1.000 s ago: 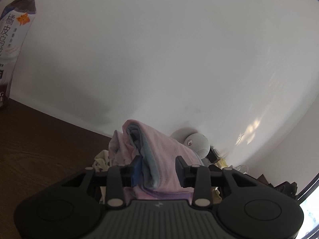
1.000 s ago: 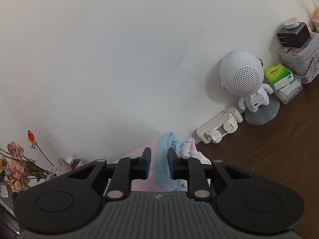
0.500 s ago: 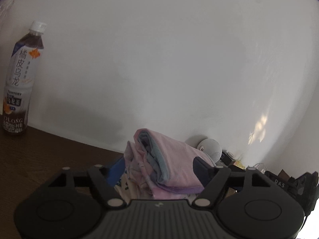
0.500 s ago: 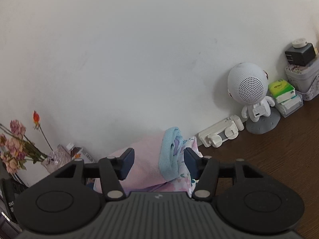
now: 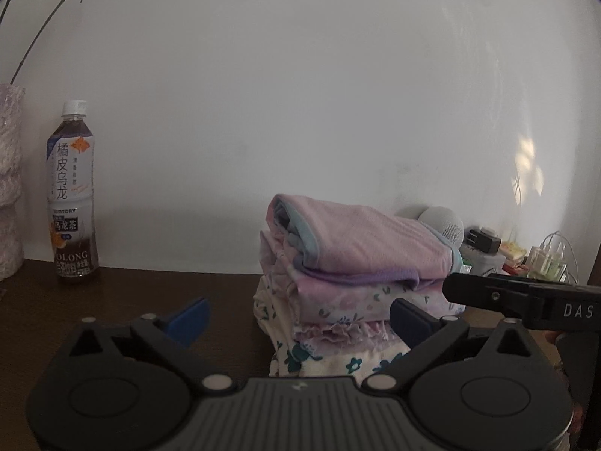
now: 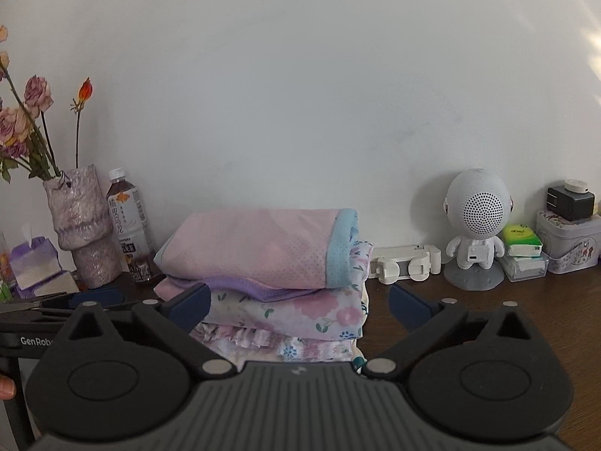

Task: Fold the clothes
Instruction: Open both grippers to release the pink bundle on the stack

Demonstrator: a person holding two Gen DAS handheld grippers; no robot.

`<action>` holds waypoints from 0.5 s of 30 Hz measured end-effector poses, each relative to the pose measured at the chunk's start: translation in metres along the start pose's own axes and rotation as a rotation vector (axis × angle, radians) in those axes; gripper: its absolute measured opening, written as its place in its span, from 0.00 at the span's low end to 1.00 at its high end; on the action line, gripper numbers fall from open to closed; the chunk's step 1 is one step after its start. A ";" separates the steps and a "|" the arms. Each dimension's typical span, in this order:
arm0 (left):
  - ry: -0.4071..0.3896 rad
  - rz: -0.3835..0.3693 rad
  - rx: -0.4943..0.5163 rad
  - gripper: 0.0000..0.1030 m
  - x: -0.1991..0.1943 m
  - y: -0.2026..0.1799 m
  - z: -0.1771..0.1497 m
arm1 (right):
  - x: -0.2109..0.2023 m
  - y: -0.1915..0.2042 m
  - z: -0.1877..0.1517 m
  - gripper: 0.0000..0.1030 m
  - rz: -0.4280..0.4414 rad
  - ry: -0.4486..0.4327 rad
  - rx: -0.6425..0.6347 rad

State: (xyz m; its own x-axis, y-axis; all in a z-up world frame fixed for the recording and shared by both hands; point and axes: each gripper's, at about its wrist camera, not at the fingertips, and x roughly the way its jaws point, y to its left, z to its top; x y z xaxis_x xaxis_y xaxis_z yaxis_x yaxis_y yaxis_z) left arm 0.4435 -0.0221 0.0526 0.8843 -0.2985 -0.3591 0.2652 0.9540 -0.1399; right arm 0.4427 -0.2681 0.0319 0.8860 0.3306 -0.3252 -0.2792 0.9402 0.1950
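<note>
**With both claws clear, the pink top rests on the stack**

While the left claw (image 5: 298, 314) stands wide with nothing between its blue pads, the left wrist view shows the folded pink garment (image 5: 360, 240) lying on top of the stack of folded clothes (image 5: 338, 323), which sits on the dark wooden tabletop (image 5: 150, 285) close to the white wall (image 5: 300, 94). My judgement is that the placing step is at its end; to finish it well, draw the claw straight back and level so no pad catches the hanging floral edges and tips the pile. A tea bottle (image 5: 71, 195) stands well to the left, a pale vase (image 5: 9, 188) at the frame edge, and the other device's black bar (image 5: 526, 295) crosses at right.

From the right wrist view, the right claw (image 6: 298, 310) is likewise spread wide and empty, its pads flanking the stack of folded clothes (image 6: 285, 319) without visibly touching it. The folded pink garment (image 6: 259, 248) sits squarely, blue hem to the right. Beside it on the tabletop (image 6: 488, 312) stand a white phone holder (image 6: 405, 263), a round-headed astronaut speaker (image 6: 477, 225), a tin (image 6: 567, 244), and, leftward, the vase (image 6: 80, 225) of dried flowers (image 6: 26, 124).
</note>
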 end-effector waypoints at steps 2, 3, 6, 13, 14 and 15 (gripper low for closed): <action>0.012 0.019 0.016 0.99 0.003 -0.005 -0.005 | 0.002 0.001 -0.004 1.00 0.000 0.016 0.004; 0.017 0.029 0.020 1.00 0.006 -0.007 -0.006 | 0.003 0.001 -0.006 1.00 -0.003 0.022 0.006; 0.034 0.057 0.029 1.00 0.013 -0.012 -0.012 | 0.006 -0.001 -0.012 1.00 -0.028 0.033 0.013; 0.055 0.116 0.081 1.00 0.020 -0.022 -0.023 | 0.011 0.002 -0.019 1.00 -0.072 0.064 -0.019; 0.064 0.117 0.083 1.00 0.020 -0.022 -0.023 | 0.011 0.003 -0.020 1.00 -0.072 0.071 -0.019; 0.073 0.117 0.084 1.00 0.021 -0.022 -0.023 | 0.011 0.003 -0.021 1.00 -0.071 0.076 -0.016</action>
State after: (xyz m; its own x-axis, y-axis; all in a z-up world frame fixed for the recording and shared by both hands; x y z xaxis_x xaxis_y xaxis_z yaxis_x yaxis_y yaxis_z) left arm 0.4473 -0.0505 0.0269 0.8817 -0.1832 -0.4348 0.1956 0.9805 -0.0165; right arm 0.4433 -0.2596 0.0092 0.8733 0.2674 -0.4072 -0.2230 0.9626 0.1540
